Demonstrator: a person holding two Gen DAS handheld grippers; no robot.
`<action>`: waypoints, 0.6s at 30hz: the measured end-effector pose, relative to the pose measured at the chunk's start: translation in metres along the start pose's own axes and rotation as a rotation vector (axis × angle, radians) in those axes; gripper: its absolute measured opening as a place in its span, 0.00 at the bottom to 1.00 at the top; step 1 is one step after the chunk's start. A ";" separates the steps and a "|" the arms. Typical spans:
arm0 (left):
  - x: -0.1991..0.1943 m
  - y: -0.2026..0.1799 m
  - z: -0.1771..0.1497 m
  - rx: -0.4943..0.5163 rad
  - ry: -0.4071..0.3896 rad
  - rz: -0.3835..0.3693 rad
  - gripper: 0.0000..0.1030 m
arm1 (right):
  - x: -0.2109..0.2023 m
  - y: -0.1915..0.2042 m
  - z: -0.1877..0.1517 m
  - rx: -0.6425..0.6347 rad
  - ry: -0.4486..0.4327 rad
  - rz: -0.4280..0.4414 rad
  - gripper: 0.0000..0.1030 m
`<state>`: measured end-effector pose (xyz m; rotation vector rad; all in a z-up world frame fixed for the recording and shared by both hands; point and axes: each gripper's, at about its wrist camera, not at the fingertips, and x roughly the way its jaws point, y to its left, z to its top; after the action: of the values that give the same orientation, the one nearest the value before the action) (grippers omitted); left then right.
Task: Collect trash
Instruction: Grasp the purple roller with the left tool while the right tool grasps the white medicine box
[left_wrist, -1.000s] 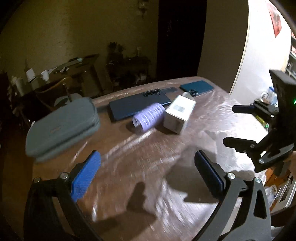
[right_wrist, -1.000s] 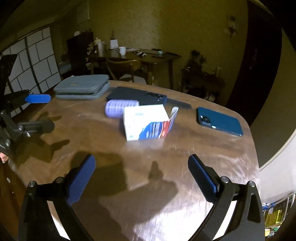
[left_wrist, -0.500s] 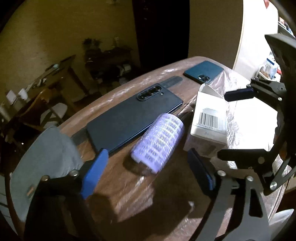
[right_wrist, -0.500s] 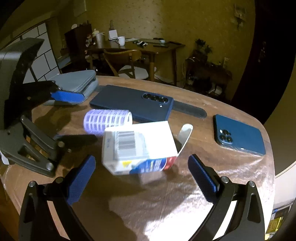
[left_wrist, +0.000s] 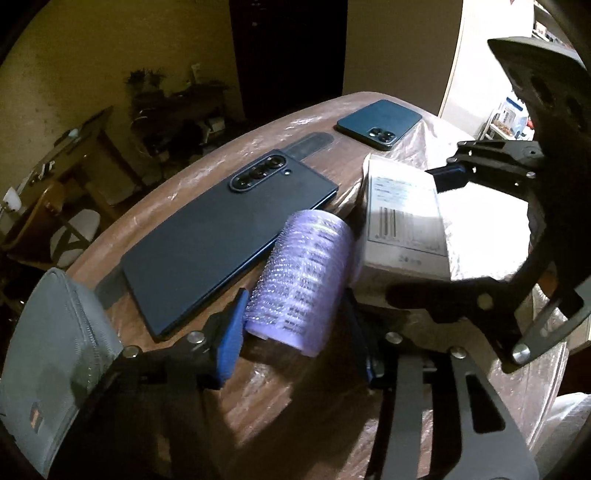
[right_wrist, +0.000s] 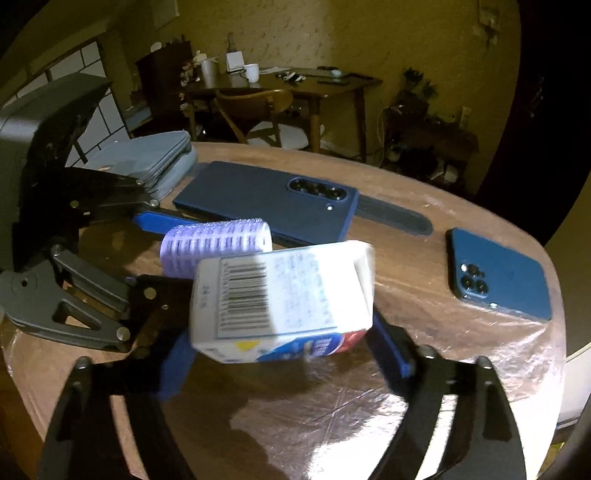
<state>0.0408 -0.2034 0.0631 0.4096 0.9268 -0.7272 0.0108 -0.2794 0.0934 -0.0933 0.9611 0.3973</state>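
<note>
Plastic-wrapped round wooden table (right_wrist: 443, 387) in dim, yellow-walled room

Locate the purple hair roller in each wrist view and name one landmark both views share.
Left wrist view: purple hair roller lies at centre, between the left tongs, which are closing on it.
Right wrist view: roller sits left of centre, behind the white carton.
Shared landmark: the dark foldable phone right beside the roller.
</note>
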 end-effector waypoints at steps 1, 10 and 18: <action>-0.001 0.000 -0.001 -0.007 -0.002 -0.009 0.47 | -0.001 0.000 0.000 0.002 -0.001 0.001 0.78; -0.017 -0.005 -0.009 -0.079 -0.036 -0.034 0.44 | -0.027 -0.007 -0.016 0.050 -0.044 0.035 0.77; -0.037 -0.026 -0.018 -0.155 -0.044 0.059 0.44 | -0.055 -0.008 -0.035 0.094 -0.064 0.040 0.77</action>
<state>-0.0031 -0.1963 0.0835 0.2819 0.9187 -0.6044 -0.0417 -0.3113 0.1175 0.0238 0.9182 0.3887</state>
